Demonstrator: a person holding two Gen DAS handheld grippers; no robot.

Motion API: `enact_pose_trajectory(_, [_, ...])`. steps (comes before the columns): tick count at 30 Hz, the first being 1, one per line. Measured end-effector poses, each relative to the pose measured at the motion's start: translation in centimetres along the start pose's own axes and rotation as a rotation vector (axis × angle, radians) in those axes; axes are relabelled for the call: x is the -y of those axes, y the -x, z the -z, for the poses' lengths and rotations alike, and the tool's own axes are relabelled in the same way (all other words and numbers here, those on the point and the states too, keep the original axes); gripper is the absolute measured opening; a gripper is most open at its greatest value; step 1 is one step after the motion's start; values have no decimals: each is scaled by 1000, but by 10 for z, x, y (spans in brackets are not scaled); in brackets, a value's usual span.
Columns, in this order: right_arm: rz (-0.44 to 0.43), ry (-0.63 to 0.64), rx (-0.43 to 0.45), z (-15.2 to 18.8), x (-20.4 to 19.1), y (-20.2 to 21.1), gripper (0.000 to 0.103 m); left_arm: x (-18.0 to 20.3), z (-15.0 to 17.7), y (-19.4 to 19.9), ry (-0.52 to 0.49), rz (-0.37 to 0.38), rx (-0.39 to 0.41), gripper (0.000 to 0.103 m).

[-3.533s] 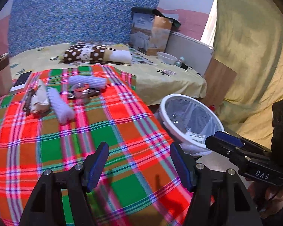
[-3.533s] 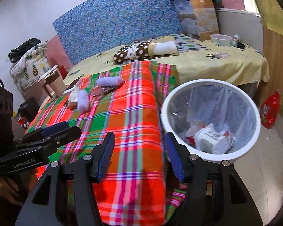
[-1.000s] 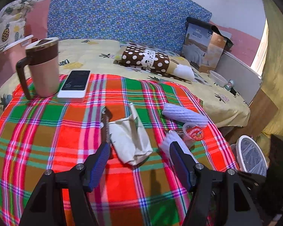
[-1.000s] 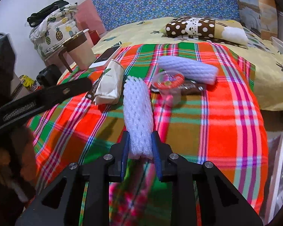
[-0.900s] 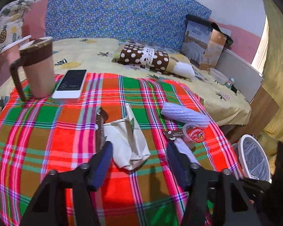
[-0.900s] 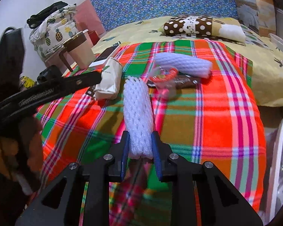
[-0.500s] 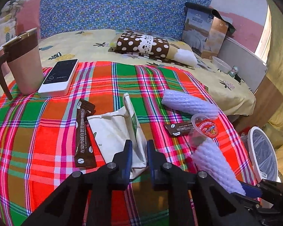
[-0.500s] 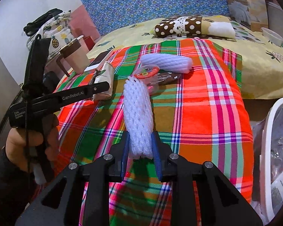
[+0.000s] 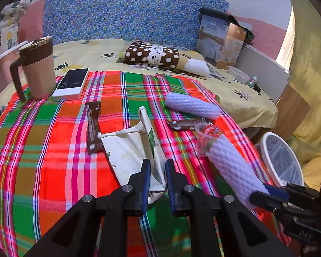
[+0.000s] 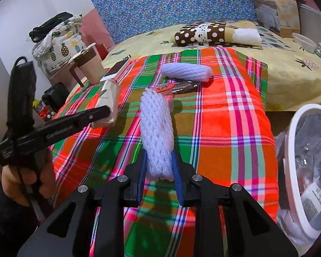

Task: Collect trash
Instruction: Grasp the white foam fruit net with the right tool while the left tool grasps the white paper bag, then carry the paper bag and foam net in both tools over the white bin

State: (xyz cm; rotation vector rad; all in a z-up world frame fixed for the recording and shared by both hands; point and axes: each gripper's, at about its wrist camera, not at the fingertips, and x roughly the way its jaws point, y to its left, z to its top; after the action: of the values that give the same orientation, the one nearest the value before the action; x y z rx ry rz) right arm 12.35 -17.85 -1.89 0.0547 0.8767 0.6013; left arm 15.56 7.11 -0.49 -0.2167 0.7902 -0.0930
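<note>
Trash was mid-pickup: the left tool (image 9: pixel 156 180) pinched the white paper bag (image 9: pixel 134 154) on the plaid blanket (image 9: pixel 53 160), the right tool (image 10: pixel 159 171) clamped a foam net sleeve (image 10: pixel 156 126), and both likely needed carrying to the bin (image 10: pixel 293 141).

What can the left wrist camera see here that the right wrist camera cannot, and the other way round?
Only the left wrist view shows the brown wrapper lying flat beside the white paper bag, which the left hand-held gripper pinches. Only the right wrist view shows the pineapple-print bundle and the person's hand. Both show the white foam net sleeve clamped in the right hand-held gripper, a second foam sleeve, the mug, the phone and the white bin.
</note>
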Motion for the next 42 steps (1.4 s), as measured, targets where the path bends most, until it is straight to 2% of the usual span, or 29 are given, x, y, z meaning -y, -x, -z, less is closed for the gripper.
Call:
enact_pose_trajectory(9, [-20,29,1,11,-7,13,26,13,25,36,0,35,17,15])
enact_pose_trajectory(20, [31,51,-93,26,-7,7,25,22,32,49,-6,52,25,15])
enact_pose_trajectory(33, [92,26,-79,33,3,27,25,35,40,52,-17,86,13,15])
enact_pose_trajectory(42, [67,-17,-13,34,7,45,25,58,45,61,-54,132,18,15])
